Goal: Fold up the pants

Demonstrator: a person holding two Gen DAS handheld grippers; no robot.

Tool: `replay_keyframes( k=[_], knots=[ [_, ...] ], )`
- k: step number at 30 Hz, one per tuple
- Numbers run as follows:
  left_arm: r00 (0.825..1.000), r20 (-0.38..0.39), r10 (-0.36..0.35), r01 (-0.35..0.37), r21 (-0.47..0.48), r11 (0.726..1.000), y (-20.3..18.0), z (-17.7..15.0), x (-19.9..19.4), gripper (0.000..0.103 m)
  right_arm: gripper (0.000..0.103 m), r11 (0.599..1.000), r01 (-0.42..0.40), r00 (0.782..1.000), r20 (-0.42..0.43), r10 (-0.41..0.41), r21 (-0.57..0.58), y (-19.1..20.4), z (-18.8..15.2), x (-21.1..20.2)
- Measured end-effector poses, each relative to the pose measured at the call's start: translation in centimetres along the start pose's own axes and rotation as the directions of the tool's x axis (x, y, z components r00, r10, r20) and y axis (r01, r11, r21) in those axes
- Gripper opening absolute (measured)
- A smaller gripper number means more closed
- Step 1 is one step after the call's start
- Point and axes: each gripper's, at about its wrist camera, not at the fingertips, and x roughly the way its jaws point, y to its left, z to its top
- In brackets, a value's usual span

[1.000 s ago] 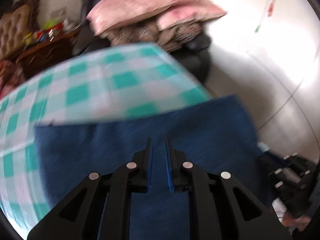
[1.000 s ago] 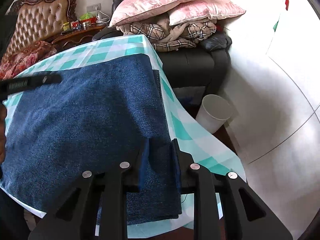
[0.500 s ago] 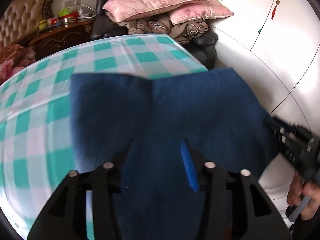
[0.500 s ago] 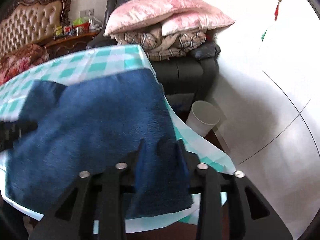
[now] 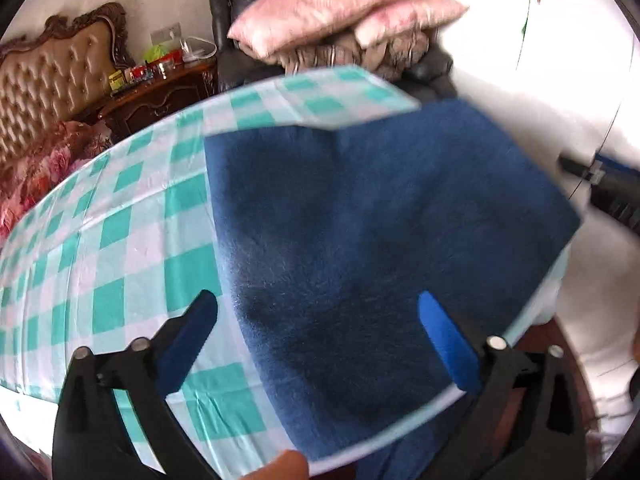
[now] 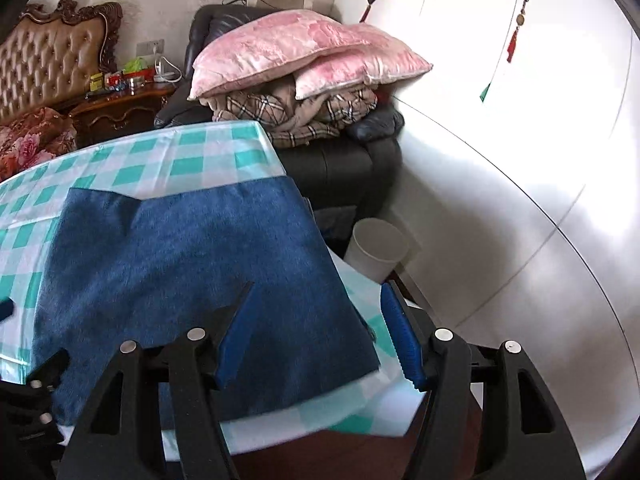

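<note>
My left hand-held gripper [image 5: 316, 332] hangs over the near part of the folded dark blue denim pants [image 5: 368, 240] with its 2 blue-padded fingers [image 5: 446, 344] spread wide and nothing between them. My right hand-held gripper [image 6: 320, 332] is spread just as wide above the near right corner of the same pants [image 6: 192, 264], also gripping nothing; one pad sits over the denim, the other over the cloth edge beside it.

The pants lie flat as a broad rectangular fold on the tabletop covered by a teal-and-white checked cloth [image 6: 168, 160], close to its right-hand edge and reaching nearly to the near edge. In the right wrist view, a second layer peeks out at the far left corner of the fold. The left wrist view is blurred, so I cannot read the seams there.

Past the table's far right corner stands a dark leather armchair [image 6: 344, 160] piled with 2 pink pillows [image 6: 288, 48] on top of plaid blankets [image 6: 296, 112]. On the floor beside it, just off the table's right edge, is a white plastic bin [image 6: 376, 248]. To the far left are a carved wooden side table [image 6: 120, 108] crowded with small items and a tufted tan headboard [image 6: 48, 52] behind it. White wardrobe doors [image 6: 520, 160] fill the right side.
</note>
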Motion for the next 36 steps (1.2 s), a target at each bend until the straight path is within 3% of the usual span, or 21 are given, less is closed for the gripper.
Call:
replay_keyframes(
  k=[4, 8, 12, 36],
  knots=[
    [0.998, 0.049, -0.040, 0.043, -0.051, 0.998, 0.8, 0.3, -3.4, 0.101, 0.061, 1.000, -0.023, 1.000, -0.018, 0.023, 0.004, 0.4, -0.7, -2.0],
    [0.995, 0.101, -0.005, 0.009, -0.039, 0.999, 0.5, 0.3, -6.7, 0.101, 0.061, 1.000, -0.028, 0.999, -0.016, 0.028, -0.003, 0.8, -1.2, -4.0],
    [0.994, 0.107, 0.016, -0.011, -0.043, 0.999, 0.1, 0.4, -8.0, 0.101, 0.061, 0.999, -0.029, 0.999, -0.015, 0.029, 0.014, 0.5, -1.3, -5.2],
    [0.996, 0.083, -0.015, 0.018, -0.045, 0.999, -0.3, 0.5, -7.6, 0.101, 0.061, 0.999, -0.046, 0.999, -0.012, 0.046, 0.017, 0.2, -1.5, -5.9]
  ],
)
